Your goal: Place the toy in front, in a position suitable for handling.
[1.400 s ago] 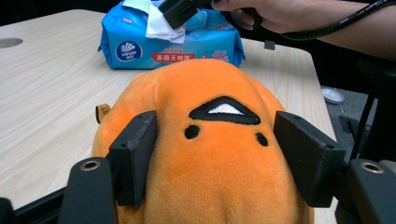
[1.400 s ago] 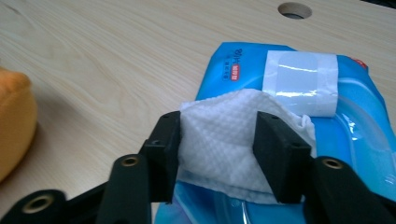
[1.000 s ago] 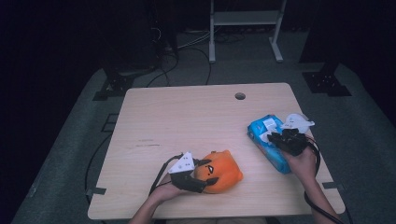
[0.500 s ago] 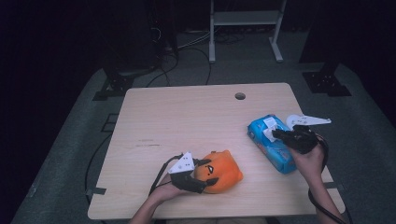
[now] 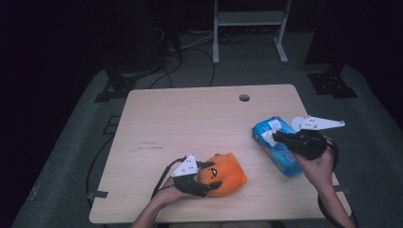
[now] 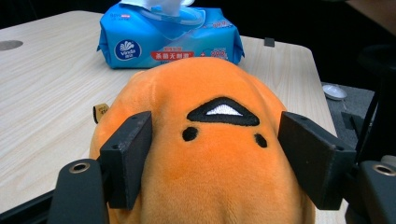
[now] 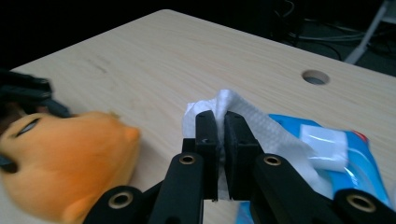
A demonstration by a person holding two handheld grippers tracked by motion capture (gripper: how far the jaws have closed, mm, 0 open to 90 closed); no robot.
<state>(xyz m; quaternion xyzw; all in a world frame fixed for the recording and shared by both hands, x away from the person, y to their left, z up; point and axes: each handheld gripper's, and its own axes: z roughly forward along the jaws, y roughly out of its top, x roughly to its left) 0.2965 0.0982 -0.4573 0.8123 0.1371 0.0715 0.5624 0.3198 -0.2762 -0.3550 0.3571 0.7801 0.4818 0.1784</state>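
An orange plush toy (image 5: 227, 174) (image 6: 205, 158) (image 7: 60, 163) lies near the table's front edge. My left gripper (image 5: 205, 179) (image 6: 215, 140) straddles its face. Its jaws have just been opening a little, and both pads (image 6: 128, 158) still touch the toy's sides. At the right lies a blue pack of wet wipes (image 5: 281, 156) (image 6: 168, 39) (image 7: 348, 158). My right gripper (image 5: 275, 138) (image 7: 219, 119) is shut on a white wipe (image 5: 267, 138) (image 7: 243, 114), which is drawn up out of the pack's top opening. The gripper hangs just above the pack.
The wooden table (image 5: 190, 123) has a round cable hole (image 5: 244, 98) (image 7: 315, 76) at the back. A small white disc (image 5: 298, 123) (image 6: 334, 91) lies past the table's right edge. Black cables and a metal rack's legs (image 5: 216, 47) stand on the floor behind.
My right gripper has risen and tilted, lifting the white wipe out of the blue pack. The left hand and the plush toy have stayed put.
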